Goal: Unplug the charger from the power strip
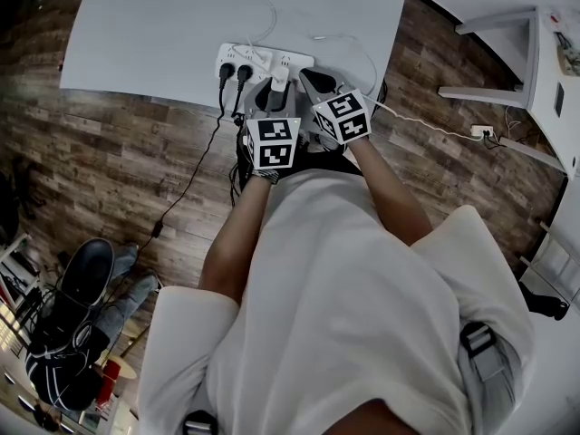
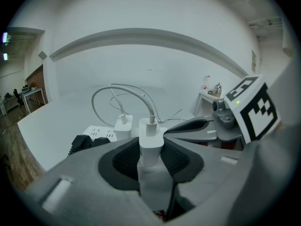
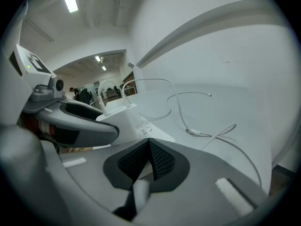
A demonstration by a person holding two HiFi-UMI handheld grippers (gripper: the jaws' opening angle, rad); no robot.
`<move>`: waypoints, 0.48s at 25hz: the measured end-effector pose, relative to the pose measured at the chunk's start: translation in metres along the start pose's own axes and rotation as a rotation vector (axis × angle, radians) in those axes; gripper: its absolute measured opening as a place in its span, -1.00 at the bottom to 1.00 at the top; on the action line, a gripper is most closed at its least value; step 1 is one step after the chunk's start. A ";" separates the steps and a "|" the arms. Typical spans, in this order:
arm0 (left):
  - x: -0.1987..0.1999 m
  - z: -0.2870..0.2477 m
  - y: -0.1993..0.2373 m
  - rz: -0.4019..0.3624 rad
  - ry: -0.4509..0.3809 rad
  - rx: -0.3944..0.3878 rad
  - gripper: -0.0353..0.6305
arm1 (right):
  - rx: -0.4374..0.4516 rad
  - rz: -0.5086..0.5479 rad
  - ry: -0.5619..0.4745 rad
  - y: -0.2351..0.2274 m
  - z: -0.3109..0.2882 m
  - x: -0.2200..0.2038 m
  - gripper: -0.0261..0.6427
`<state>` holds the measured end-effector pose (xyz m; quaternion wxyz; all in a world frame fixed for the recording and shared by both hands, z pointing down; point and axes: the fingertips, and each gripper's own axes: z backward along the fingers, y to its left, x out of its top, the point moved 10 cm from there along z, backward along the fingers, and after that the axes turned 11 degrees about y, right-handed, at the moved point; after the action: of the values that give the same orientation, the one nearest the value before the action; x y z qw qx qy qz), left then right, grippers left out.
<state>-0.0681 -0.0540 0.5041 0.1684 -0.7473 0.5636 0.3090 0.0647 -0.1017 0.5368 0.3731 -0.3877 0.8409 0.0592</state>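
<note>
While the left gripper (image 2: 150, 160) pinches the white charger (image 2: 151, 138) at the power strip (image 1: 292, 60), the right gripper (image 3: 149, 158) sits pressed shut and empty by the strip's right end. Bare table (image 1: 154, 34) lies beyond the strip.

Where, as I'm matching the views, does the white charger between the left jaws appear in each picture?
Head view: top centre, charger on the power strip.
Left gripper view: charger dead centre, between the left hand-held gripper's pads.
Right gripper view: charger left of centre, partly behind that gripper.
Shared landmark: the white power strip.
</note>
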 end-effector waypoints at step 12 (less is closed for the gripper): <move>-0.007 0.010 -0.010 0.007 -0.012 -0.001 -0.46 | 0.006 0.024 0.007 0.004 0.013 -0.004 -0.92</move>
<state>-0.0626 -0.0397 0.4997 0.1705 -0.7436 0.5650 0.3143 0.0712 -0.0917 0.5298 0.3703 -0.3767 0.8470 0.0599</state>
